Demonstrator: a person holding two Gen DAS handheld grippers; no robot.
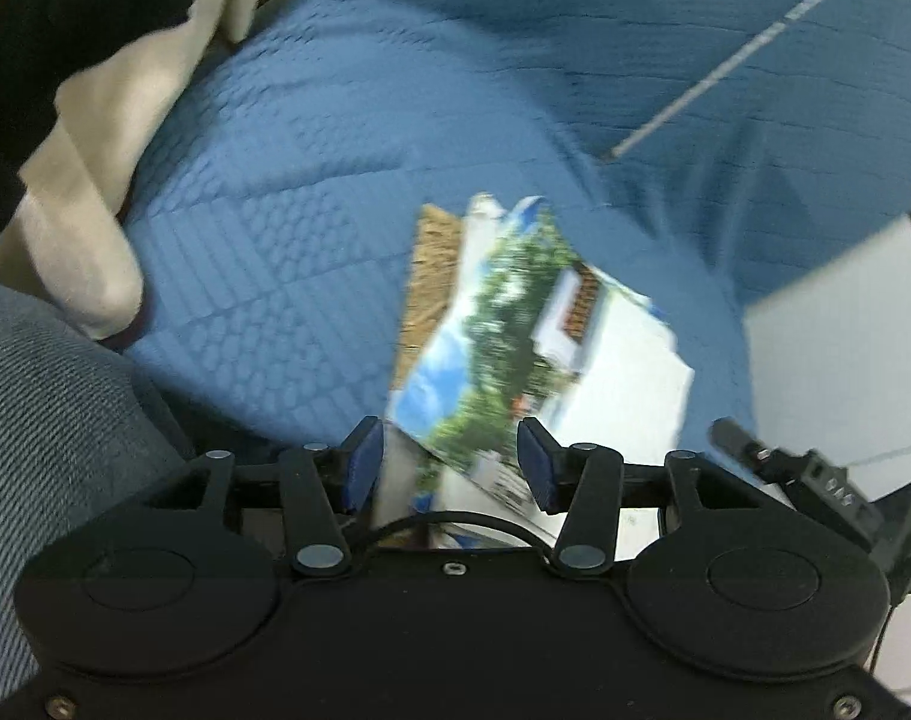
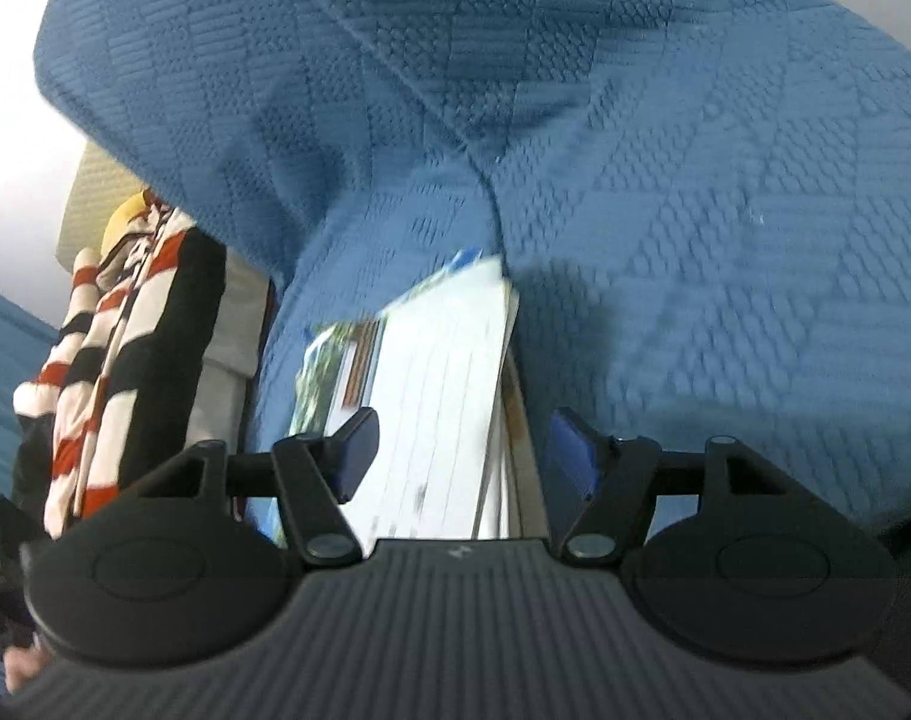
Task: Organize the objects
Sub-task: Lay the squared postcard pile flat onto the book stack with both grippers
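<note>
One blue quilted cover (image 2: 665, 150) under postcards (image 1: 545, 348).

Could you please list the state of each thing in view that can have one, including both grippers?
Left gripper: open, fingers apart, pressing on nothing.
Right gripper: open, fingers apart, pressing on nothing.
Photo booklet: lying tilted on the blue quilted cover, released, blurred.
Striped garment: crumpled in a heap beside the cover.
Beige cloth: bunched up at the cover's edge.
</note>
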